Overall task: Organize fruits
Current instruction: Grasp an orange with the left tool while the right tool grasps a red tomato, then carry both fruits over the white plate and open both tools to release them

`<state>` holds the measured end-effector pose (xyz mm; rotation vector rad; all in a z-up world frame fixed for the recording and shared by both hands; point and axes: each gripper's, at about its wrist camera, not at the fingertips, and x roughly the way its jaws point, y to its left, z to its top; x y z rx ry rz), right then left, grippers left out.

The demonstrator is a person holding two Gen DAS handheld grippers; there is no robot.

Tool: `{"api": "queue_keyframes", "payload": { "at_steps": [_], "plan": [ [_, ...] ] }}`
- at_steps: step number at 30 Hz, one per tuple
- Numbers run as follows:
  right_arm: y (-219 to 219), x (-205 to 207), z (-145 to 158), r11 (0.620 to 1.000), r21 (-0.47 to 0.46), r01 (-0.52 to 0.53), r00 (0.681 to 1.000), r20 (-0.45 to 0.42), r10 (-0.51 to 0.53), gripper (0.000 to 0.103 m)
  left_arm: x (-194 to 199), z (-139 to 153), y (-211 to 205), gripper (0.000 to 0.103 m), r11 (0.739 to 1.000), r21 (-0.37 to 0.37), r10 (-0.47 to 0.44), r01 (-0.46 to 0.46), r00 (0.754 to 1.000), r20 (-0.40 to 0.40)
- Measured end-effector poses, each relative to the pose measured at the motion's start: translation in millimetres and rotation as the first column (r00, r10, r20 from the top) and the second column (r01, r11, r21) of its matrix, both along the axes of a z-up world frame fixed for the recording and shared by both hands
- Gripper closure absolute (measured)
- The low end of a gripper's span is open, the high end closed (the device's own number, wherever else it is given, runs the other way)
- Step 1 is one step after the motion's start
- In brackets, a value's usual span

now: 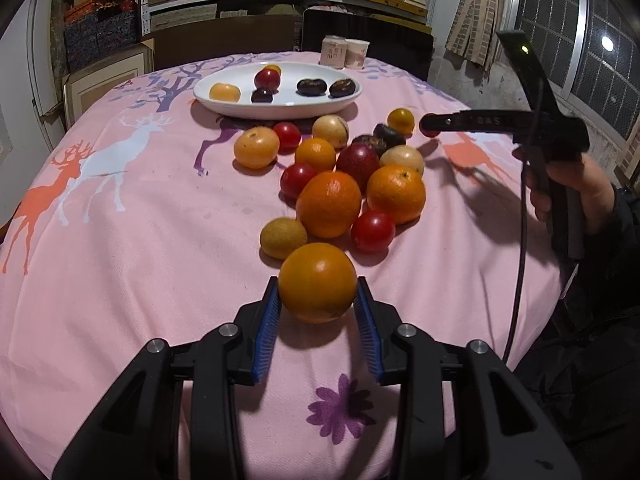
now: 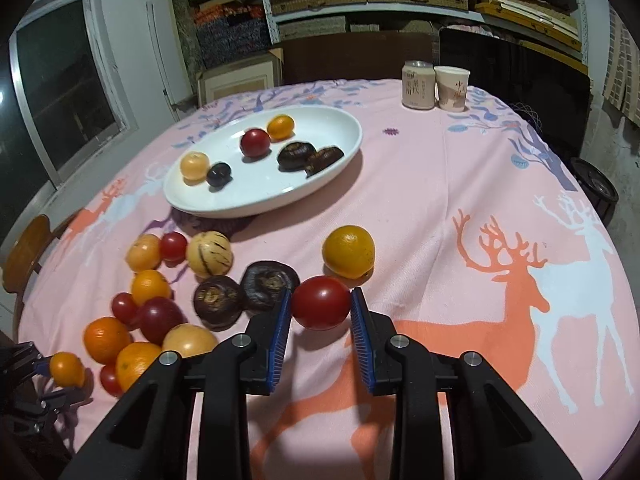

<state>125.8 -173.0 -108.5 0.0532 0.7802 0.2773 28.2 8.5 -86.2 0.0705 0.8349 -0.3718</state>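
Note:
My left gripper (image 1: 317, 304) is shut on an orange (image 1: 317, 282), held just above the pink cloth in front of a pile of fruit (image 1: 340, 176). My right gripper (image 2: 320, 308) is shut on a red tomato (image 2: 321, 302), just right of two dark fruits (image 2: 240, 292); it also shows in the left wrist view (image 1: 430, 126) at the pile's far right. A white oval plate (image 2: 340, 120) at the back holds several small fruits. A lone orange (image 2: 349, 252) lies just beyond the tomato.
A can (image 2: 418, 85) and a paper cup (image 2: 452, 88) stand at the table's far edge. Shelves of boxes fill the back wall. A wooden chair (image 2: 24, 252) stands at the left. The deer-print cloth (image 2: 500, 280) is bare on the right.

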Motion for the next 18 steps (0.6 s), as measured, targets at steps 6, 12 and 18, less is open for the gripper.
{"api": "queue_keyframes", "payload": {
  "at_steps": [6, 12, 18],
  "plan": [
    [-11.6, -25.6, 21.5, 0.997, 0.076, -0.030, 0.996, 0.083, 0.024, 0.073, 7.7, 17.9, 7.4, 0.067, 1.000, -0.016, 0.027, -0.027, 0.999, 0.029],
    [-18.4, -32.0, 30.9, 0.996, 0.091, -0.022, 0.995, 0.101, 0.013, 0.073, 31.6, 38.2, 11.9, 0.067, 0.999, -0.025, 0.035, -0.034, 0.999, 0.036],
    [-20.1, -11.5, 53.5, 0.995, 0.101, -0.025, 0.991, 0.130, 0.012, 0.073, 83.6, 65.8, 5.4, 0.067, 1.000, -0.017, 0.025, -0.024, 0.997, 0.073]
  ]
}}
